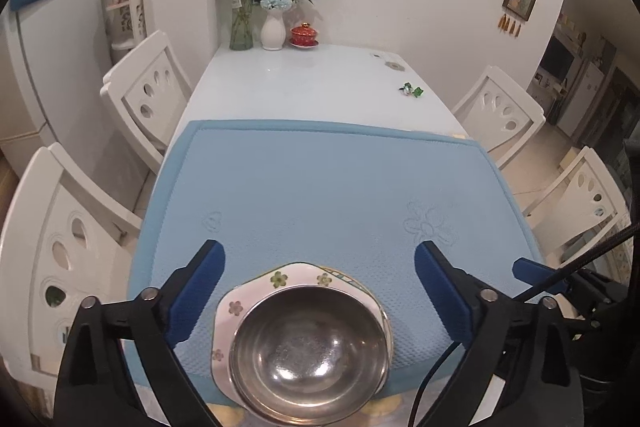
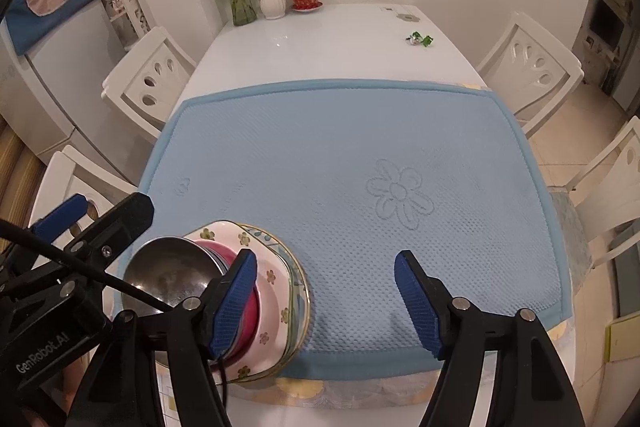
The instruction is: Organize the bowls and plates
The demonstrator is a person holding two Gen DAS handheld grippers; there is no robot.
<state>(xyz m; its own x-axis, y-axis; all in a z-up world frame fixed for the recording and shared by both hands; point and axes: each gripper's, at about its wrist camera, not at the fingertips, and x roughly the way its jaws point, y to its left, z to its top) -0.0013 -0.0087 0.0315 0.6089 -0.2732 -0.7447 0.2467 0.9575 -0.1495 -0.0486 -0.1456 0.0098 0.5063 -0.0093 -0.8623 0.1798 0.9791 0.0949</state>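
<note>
While both sets of jaws stand wide apart and grip nothing, the crockery sits in one stack at the near edge of the blue mat (image 1: 320, 187) that covers the near half of the white bench (image 1: 312, 79). At the far left two white chairs (image 1: 144, 95) line the bench's side. The left gripper (image 1: 320, 267) hovers directly over the stack, one blue pad on either side of it and neither touching. In that stack a steel bowl (image 1: 308, 351) is uppermost; the right wrist view shows it nested in a pink bowl (image 2: 248, 323), which rests on a white plate with small flower prints (image 1: 256, 291), with the gold-edged rim of another plate (image 2: 302, 291) showing beneath. Farther back, against the wall, stand a glass vase of green stems (image 1: 241, 23), a white vase of blue and white flowers (image 1: 273, 31) and a red lidded cup on a saucer (image 1: 304, 35), set close together in a row. To the right of the stack lies bare mat with an embossed flower (image 2: 400, 199), and the right gripper (image 2: 326, 267) hangs above it, its left pad just in front of the pink bowl from this angle, though contact cannot be judged. A small green trinket (image 2: 422, 39) lies on the bench well beyond the mat, toward the right-hand chairs (image 2: 532, 63).
</note>
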